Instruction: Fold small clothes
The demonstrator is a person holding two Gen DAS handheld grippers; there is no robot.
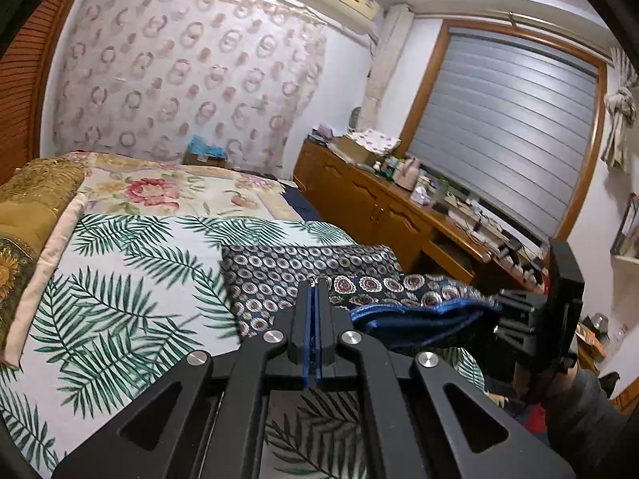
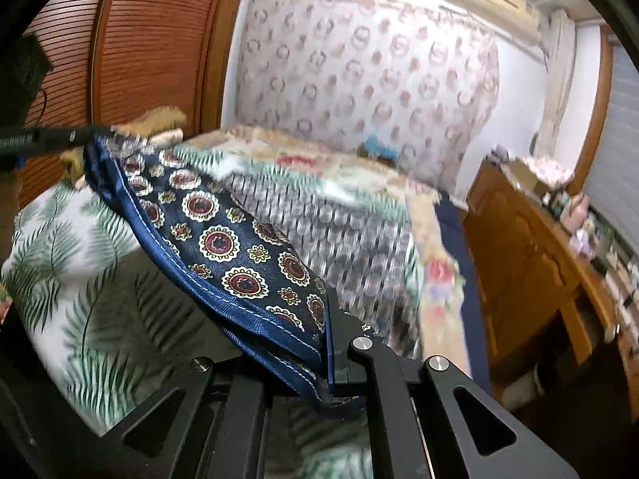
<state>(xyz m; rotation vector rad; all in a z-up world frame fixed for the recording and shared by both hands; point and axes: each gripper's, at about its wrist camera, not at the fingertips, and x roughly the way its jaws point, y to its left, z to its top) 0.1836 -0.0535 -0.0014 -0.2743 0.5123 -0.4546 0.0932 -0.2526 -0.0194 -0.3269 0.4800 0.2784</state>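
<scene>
Left black two-finger gripper [image 1: 315,283]: jaws pressed together on the edge of the navy medallion-print silk garment with blue hem [image 1: 399,303], which is lifted above the palm-leaf printed bedsheet [image 1: 120,279]. Right black gripper [image 2: 333,343], seen at 3 o'clock in the left view: jaws clamped on the same garment's hem, cloth stretched toward 10 o'clock. A second dark circle-patterned cloth [image 1: 279,267] lies flat on the sheet at 12 o'clock.

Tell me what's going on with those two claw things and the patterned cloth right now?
Left gripper shut on the cloth's edge. Right gripper shut on the blue waistband. Patterned shorts lifted between them over the leaf-print bedspread. Nothing in the way.
</scene>
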